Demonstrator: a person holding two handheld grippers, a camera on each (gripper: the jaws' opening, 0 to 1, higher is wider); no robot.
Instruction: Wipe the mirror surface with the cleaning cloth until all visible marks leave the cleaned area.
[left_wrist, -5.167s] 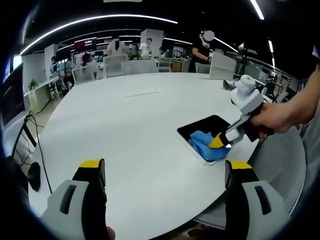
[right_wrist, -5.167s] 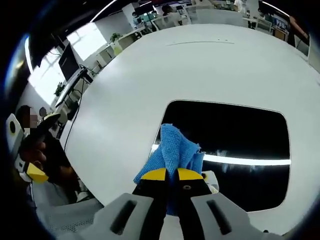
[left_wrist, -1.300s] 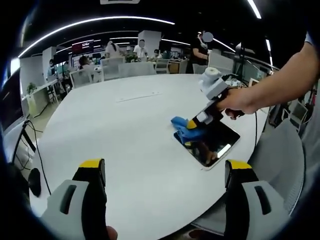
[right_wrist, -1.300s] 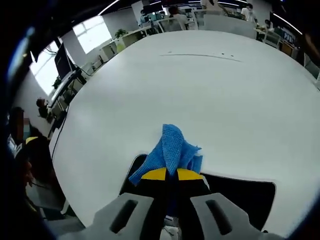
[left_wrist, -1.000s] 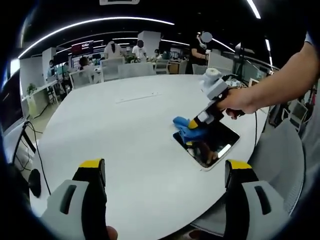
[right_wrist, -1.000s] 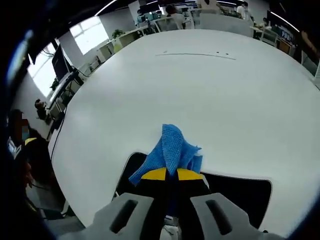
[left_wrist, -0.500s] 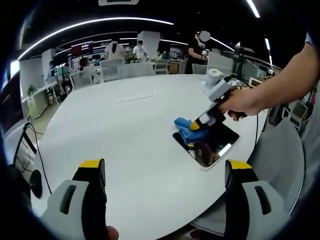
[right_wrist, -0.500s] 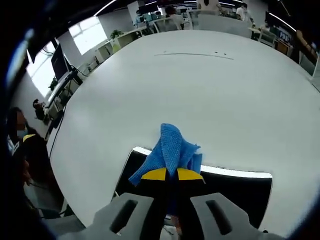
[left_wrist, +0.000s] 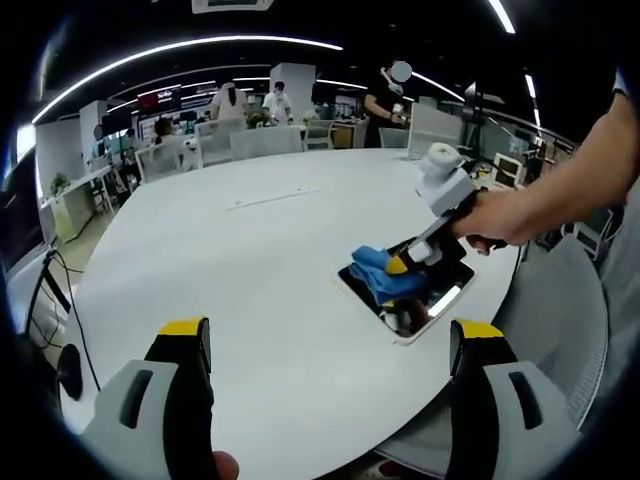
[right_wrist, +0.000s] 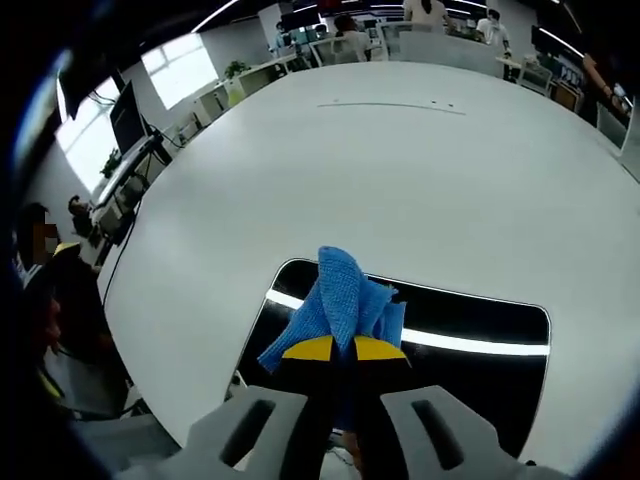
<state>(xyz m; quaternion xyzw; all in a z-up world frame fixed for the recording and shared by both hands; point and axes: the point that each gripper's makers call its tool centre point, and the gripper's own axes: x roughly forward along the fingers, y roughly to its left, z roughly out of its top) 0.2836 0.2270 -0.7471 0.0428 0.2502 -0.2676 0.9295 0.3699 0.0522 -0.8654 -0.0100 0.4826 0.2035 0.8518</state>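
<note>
Two risks showing. Right tongs (right_wrist: 338, 350), lower centre of the right gripper view, clamping the blue cleaning cloth (right_wrist: 340, 300) and pressing it onto the dark mirror (right_wrist: 470, 345), lying flat in the lower middle of that view near the white tabletop (right_wrist: 400, 170) edge. Pushing hard toward the edge, possibly sliding the unsecured mirror off. Bunching of the cloth, possibly letting yellow tips scrape glass. Left tongs (left_wrist: 330, 345) hanging spread and empty at the bottom of the left gripper view, well apart from the mirror (left_wrist: 440, 285), not bracing it.

Bare white table (left_wrist: 250, 260) all around mirror (right_wrist: 470, 370)
</note>
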